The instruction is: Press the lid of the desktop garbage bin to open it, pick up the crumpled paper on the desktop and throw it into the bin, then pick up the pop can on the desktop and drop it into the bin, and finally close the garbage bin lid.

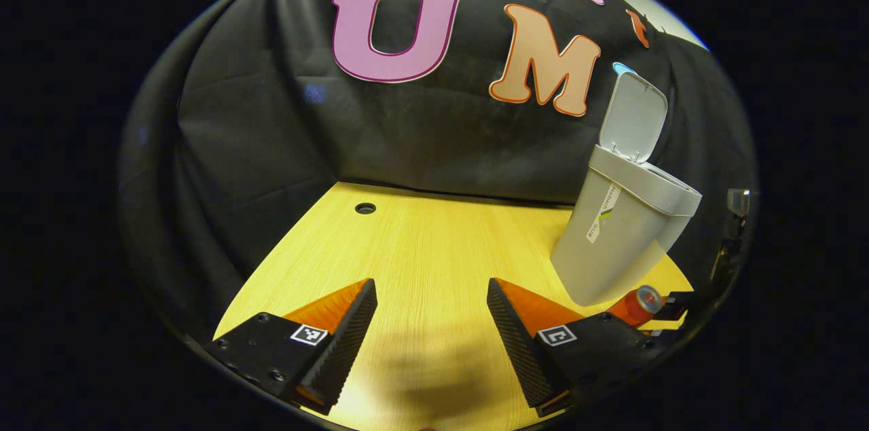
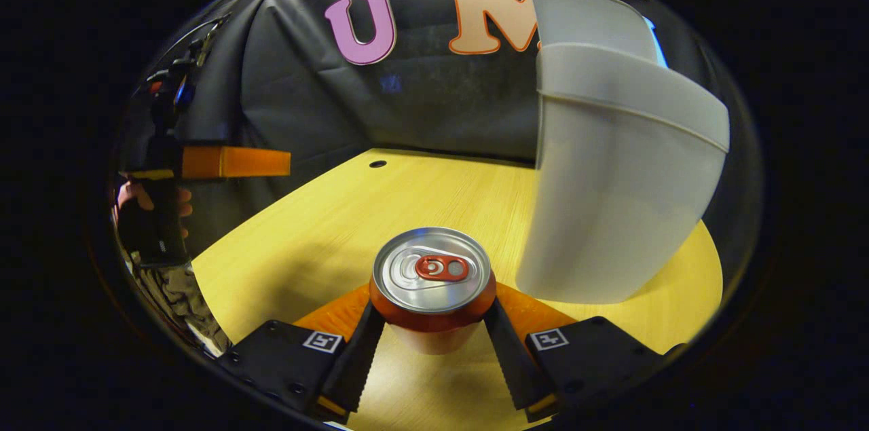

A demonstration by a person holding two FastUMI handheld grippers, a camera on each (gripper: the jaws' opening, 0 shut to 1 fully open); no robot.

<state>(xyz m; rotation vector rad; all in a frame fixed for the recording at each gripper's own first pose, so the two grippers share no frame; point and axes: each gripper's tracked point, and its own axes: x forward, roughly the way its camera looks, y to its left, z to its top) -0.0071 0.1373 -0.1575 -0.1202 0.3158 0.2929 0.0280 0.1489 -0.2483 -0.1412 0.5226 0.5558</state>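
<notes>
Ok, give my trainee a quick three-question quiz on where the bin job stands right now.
1. True or false: the bin lid is open.
2. What sits between the right gripper fingers: A) crumpled paper, B) pop can, C) nothing?
3. In the left gripper view, the left gripper jaws are ____ with bare desktop between them.

Key: 1 true. 2 B; both fingers press its sides. 3 open.

The wooden surface (image 1: 421,248) is brightly lit from above while the booth is left dim, a soft shadow is cast at its near edge, and straight lines are bowed by fisheye distortion.
</notes>
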